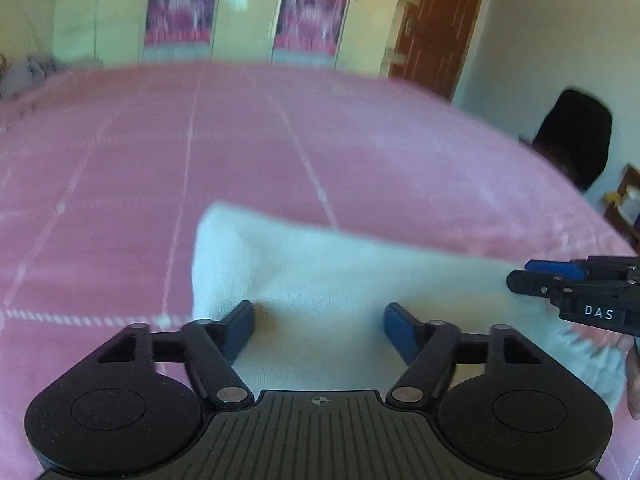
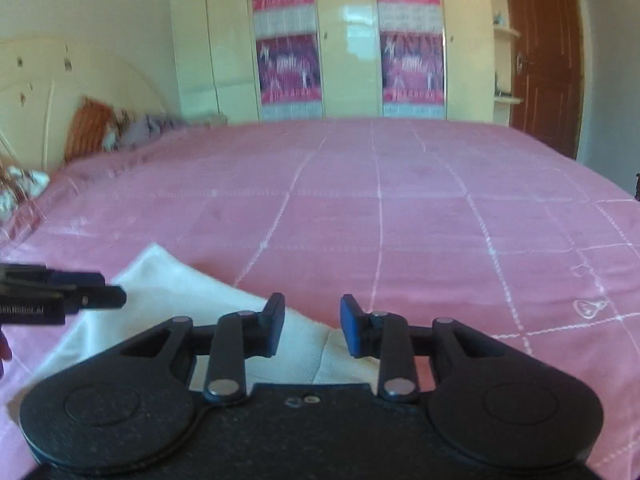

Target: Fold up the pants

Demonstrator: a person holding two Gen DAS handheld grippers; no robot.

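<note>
White pants (image 1: 320,280) lie folded on the pink bedspread (image 1: 160,160) at lower centre; left gripper (image 1: 319,330) gapes wide, right gripper (image 2: 312,326) narrowly parted, both empty. A careless brush could undo the fold.

Illumination is bright, even daylight with soft, weak shadows; glare patches sit on the glossy wardrobe doors (image 2: 352,40) far ahead of the tongs. Motion blur smears the left wrist view, most heavily the wardrobe and door (image 1: 436,20) beyond the bedspread (image 1: 280,140), while each gripper body stays sharp. Fisheye distortion bows the bed edge, and dark vignetting fills the corners.
</note>
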